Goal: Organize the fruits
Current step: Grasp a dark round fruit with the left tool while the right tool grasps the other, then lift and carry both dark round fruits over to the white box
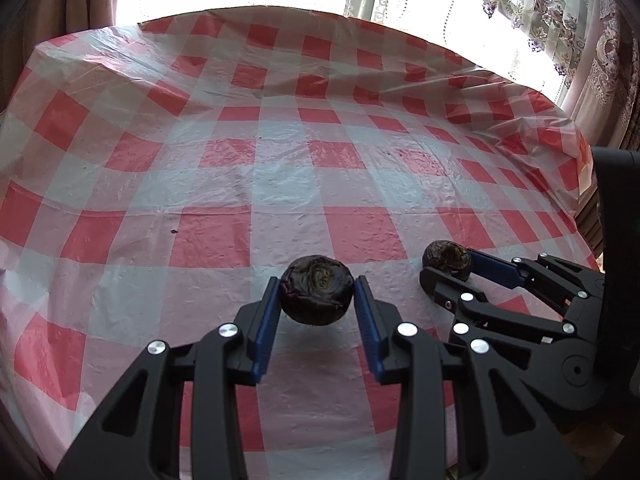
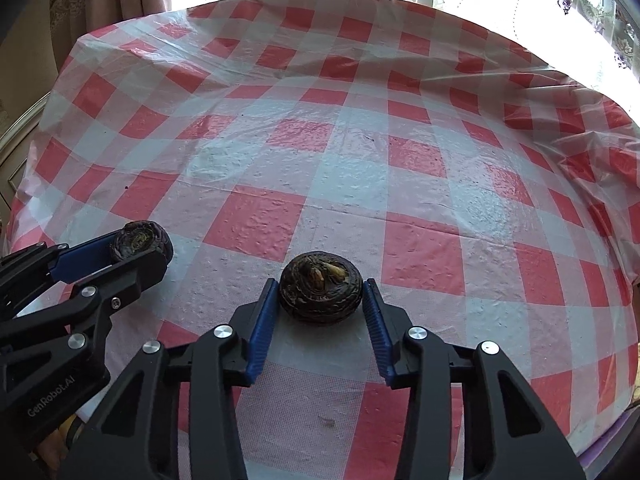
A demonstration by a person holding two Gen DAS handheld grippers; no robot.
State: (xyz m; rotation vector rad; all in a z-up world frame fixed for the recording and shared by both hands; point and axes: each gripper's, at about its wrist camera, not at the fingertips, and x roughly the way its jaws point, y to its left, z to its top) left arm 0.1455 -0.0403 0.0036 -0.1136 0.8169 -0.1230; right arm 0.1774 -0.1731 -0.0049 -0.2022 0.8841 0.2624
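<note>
While the left gripper [image 1: 316,292] clamps one dark fruit [image 1: 316,289], the right gripper [image 2: 321,294] pinches another [image 2: 321,292] on the tablecloth [image 2: 320,160]

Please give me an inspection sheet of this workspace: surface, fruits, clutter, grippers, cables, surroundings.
Surface: table under a wrinkled red-and-white checked tablecloth, with a few small dark specks.
Job's things: two dark, wrinkled round fruits; the left fruit is lifted with its shadow below, the right fruit sits on the cloth.
Clutter: nothing seen.
Grippers: left hand-held gripper shut on the left fruit; right hand-held gripper shut on the right fruit.
Cables: nothing seen.
Surroundings: bright window with a patterned curtain behind the table.
</note>
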